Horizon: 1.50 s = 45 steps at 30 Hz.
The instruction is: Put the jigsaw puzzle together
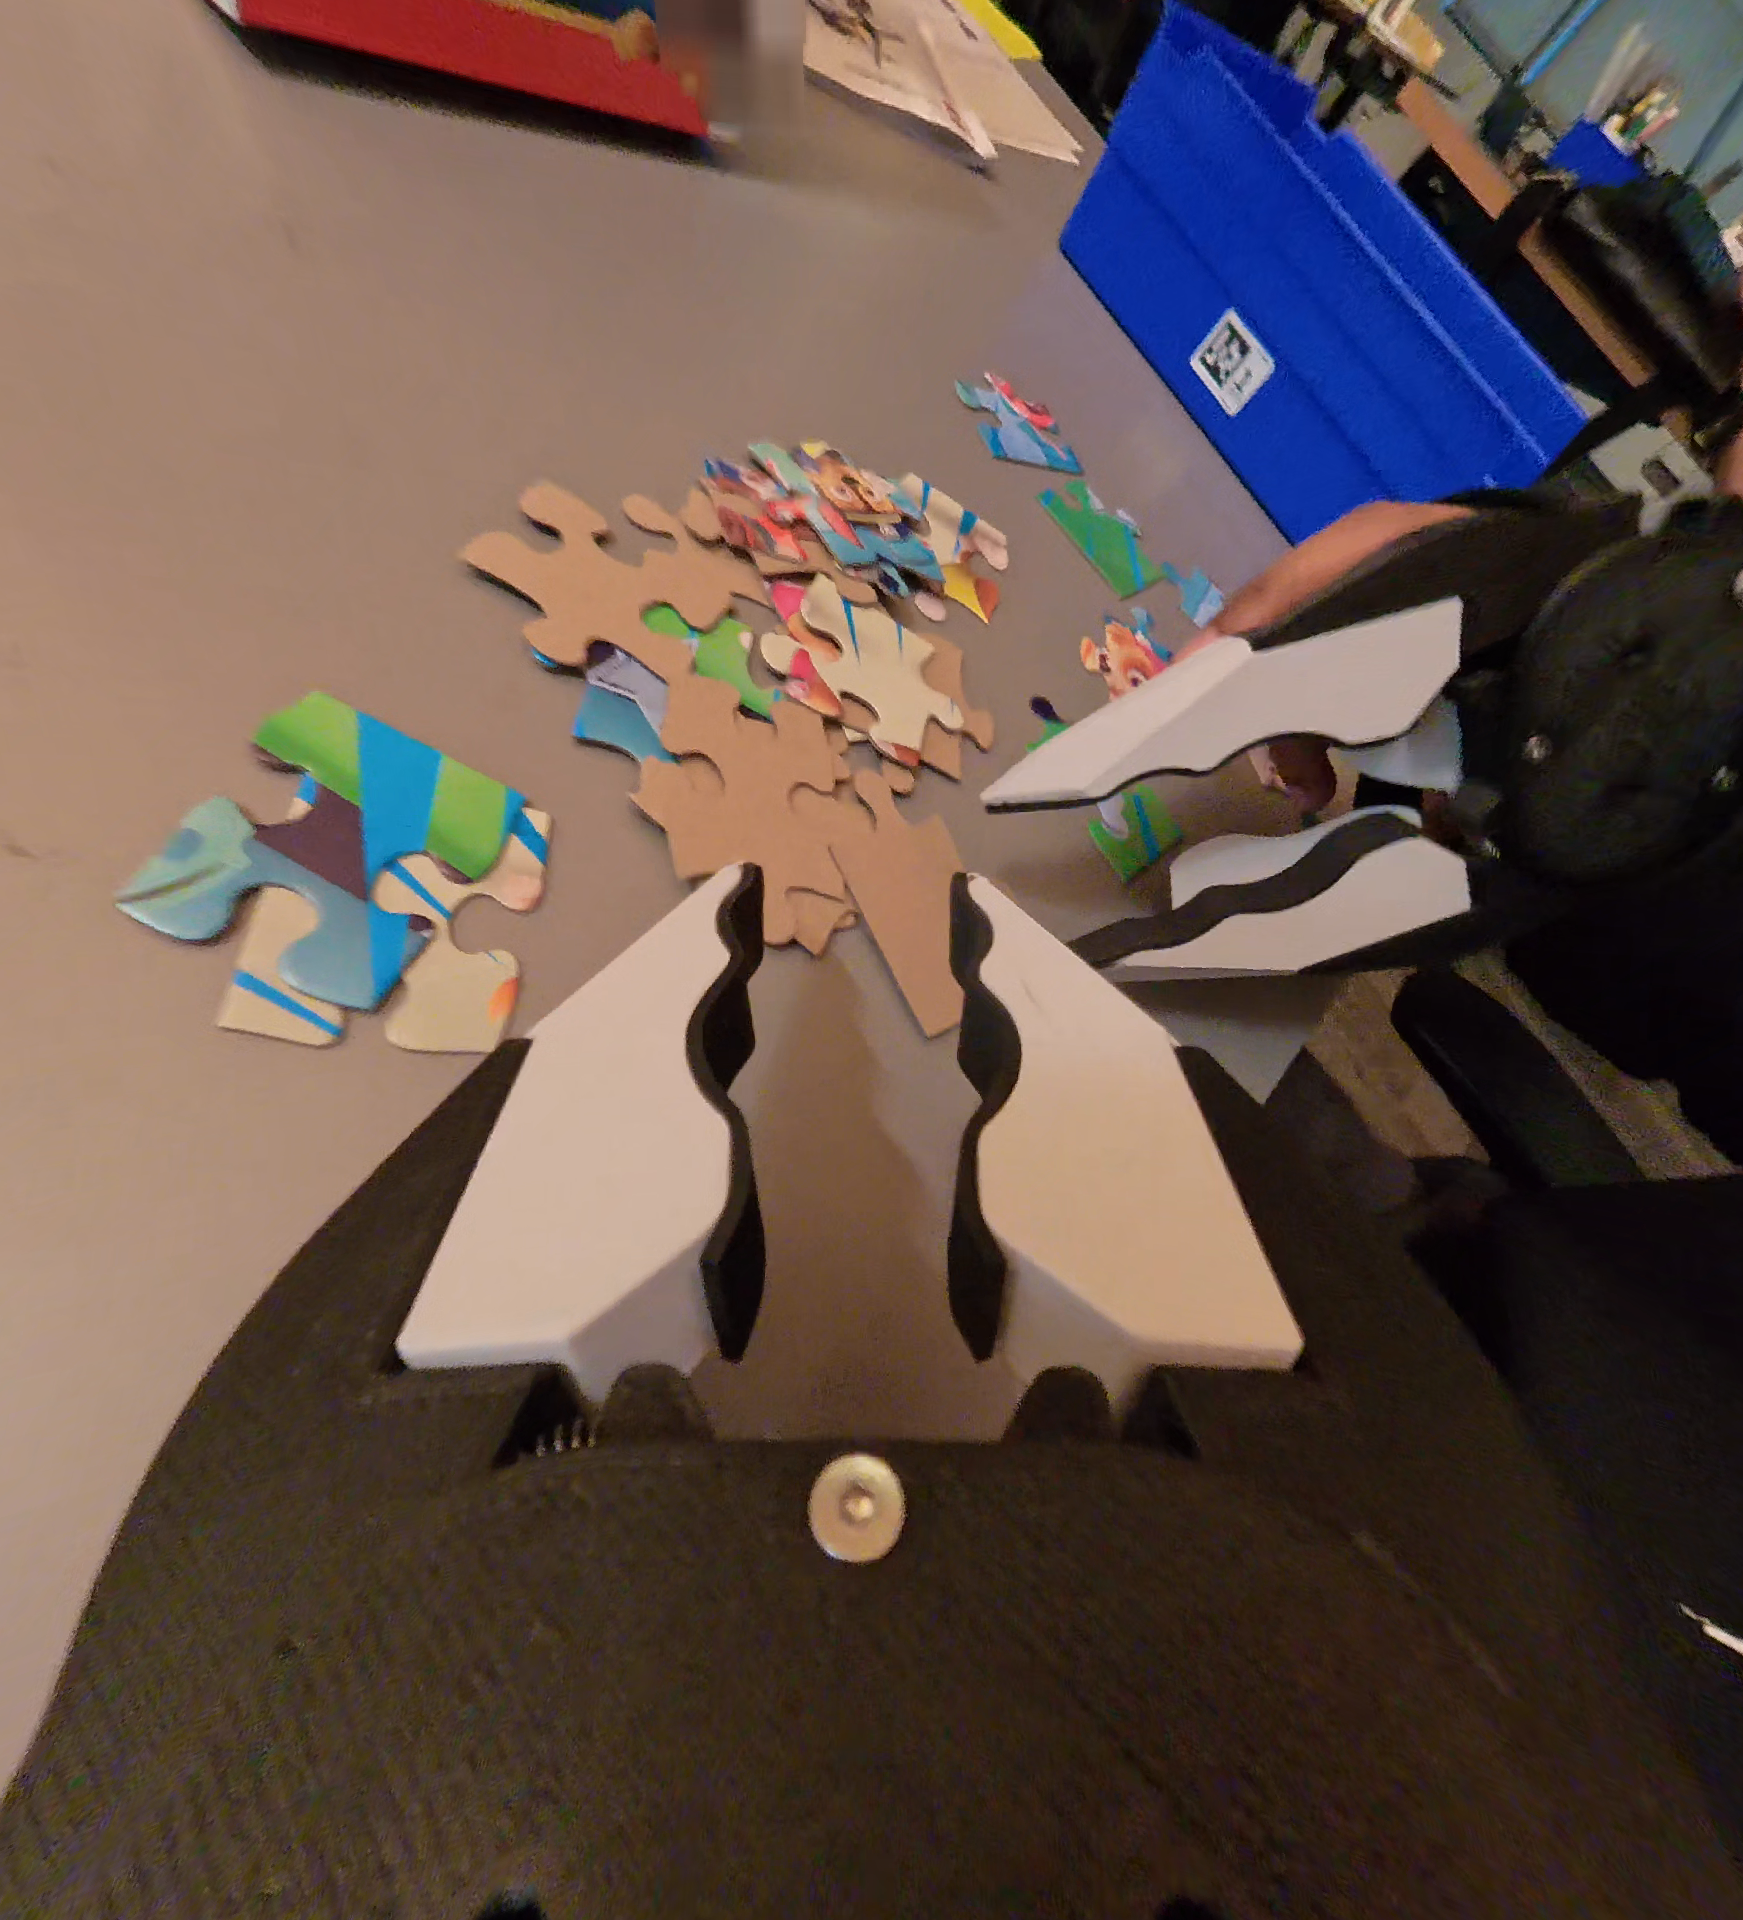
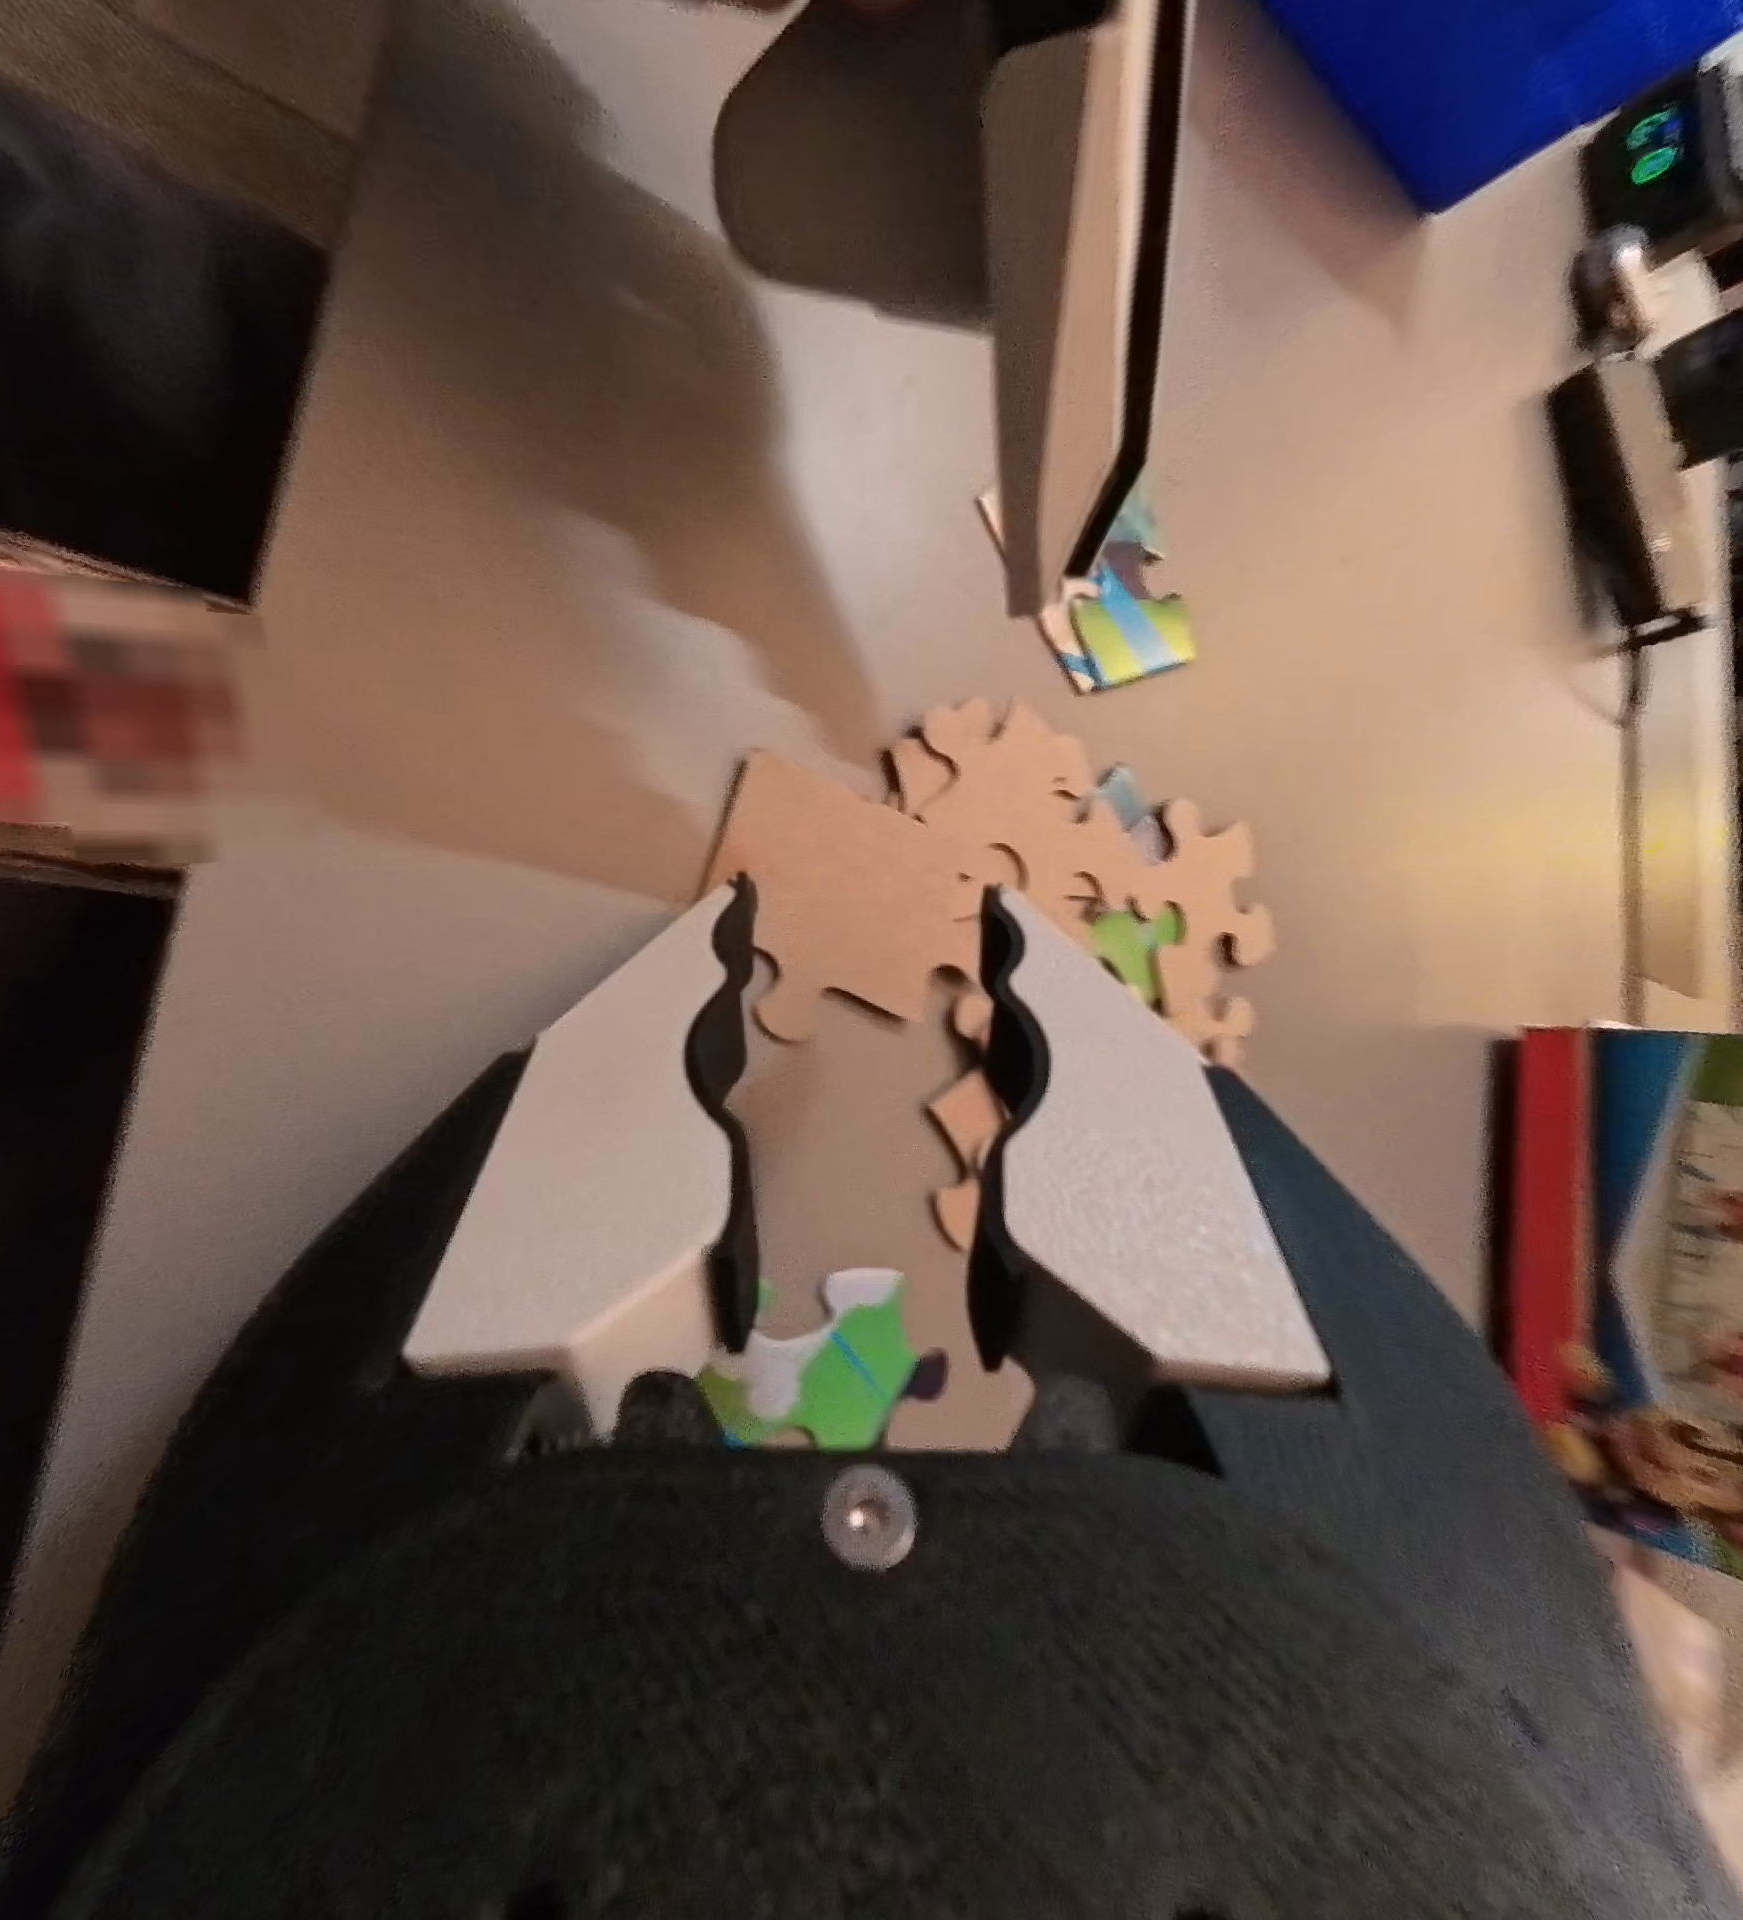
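Left wrist view: grey table (image 1: 171, 416), blue bin (image 1: 1314, 343) behind; both grippers part-open, gripping nothing, over puzzle pieces (image 1: 742, 665).

Brown-backed puzzle pcs (image 1: 742, 769), blue bin (image 1: 1366, 343)

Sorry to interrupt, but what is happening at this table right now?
A person holds a two-finger gripper in each hand over a heap of jigsaw pieces on a grey table. The left gripper and right gripper both stand open at the brown, face-down pieces, gripping nothing. A few joined pieces lie apart, face up.
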Motion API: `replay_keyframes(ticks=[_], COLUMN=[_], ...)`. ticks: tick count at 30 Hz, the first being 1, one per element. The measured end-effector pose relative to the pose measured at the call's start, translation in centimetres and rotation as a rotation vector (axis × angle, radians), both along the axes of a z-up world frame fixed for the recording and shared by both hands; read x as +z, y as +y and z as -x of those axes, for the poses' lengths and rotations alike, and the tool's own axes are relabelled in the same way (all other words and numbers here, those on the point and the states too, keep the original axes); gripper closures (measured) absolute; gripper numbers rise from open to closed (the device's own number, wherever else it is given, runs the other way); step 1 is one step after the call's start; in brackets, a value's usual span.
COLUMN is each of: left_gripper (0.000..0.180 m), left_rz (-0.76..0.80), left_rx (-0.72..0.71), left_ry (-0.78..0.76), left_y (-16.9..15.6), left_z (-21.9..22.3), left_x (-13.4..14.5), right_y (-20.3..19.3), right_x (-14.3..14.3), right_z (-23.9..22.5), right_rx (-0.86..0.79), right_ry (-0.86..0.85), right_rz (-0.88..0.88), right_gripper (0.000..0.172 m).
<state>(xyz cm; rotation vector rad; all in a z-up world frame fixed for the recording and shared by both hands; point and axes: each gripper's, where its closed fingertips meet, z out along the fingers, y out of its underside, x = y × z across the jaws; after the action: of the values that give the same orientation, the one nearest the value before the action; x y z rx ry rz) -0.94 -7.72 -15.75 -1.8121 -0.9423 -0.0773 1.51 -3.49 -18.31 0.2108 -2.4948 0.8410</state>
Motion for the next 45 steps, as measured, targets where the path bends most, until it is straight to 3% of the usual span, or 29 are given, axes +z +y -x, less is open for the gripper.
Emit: replay_keyframes(ticks=[1, 4, 7, 13, 17, 22, 32, 35, 40, 43, 45], left_gripper=[0.145, 0.141, 0.14, 0.139, 0.138, 0.132, 0.124, 0.129, 0.141, 0.174, 0.18], left_rz=[0.001, 0.004, -0.073, -0.134, -0.151, -0.135, -0.103, -0.108, -0.221, -0.213, -0.194], left_rx=[-0.02, -0.045, -0.044, -0.007, 0.002, -0.031, -0.236, -0.265, -0.311, -0.361, -0.385], left_ry=[0.001, 0.047, 0.076, 0.133, 0.161, 0.189, 0.427, 0.388, 0.342, 0.382, 0.383], left_y=[0.4, 1.2, 1.5, 0.4, 0.0, 0.0, 3.2, 4.0, 5.2, 5.7, 6.1], left_z=[-0.5, -1.2, -1.4, 0.3, 1.8, 2.2, -0.4, -0.2, 0.3, -0.4, -0.7], left_x=[-0.5, -1.0, 0.3, 1.8, 2.0, 2.2, 3.8, 3.1, 4.1, 4.2, 4.0], right_y=[-0.1, -0.1, -0.8, -0.7, -0.7, -0.7, 2.0, 2.5, 2.3, 2.8, 3.2], right_x=[-0.3, -1.3, -1.7, -2.4, -2.1, 0.0, 5.6, 6.5, 7.8, 8.4, 8.9], right_z=[-0.2, 0.6, 0.4, 0.9, 1.3, 1.3, 1.6, 1.7, 1.3, 2.2, 2.8], right_rx=[-0.021, -0.174, -0.227, -0.214, -0.223, -0.248, -0.246, -0.231, -0.098, -0.082, -0.083], right_ry=[-0.068, -0.291, -0.454, -0.434, -0.419, -0.45, -0.302, -0.321, -0.504, -0.536, -0.532], right_rz=[0.022, 0.075, 0.161, 0.139, 0.158, 0.335, 0.503, 0.553, 0.666, 0.723, 0.765], right_gripper=[0.129, 0.104, 0.093, 0.107, 0.129, 0.159, 0.172, 0.172, 0.172, 0.172, 0.17])
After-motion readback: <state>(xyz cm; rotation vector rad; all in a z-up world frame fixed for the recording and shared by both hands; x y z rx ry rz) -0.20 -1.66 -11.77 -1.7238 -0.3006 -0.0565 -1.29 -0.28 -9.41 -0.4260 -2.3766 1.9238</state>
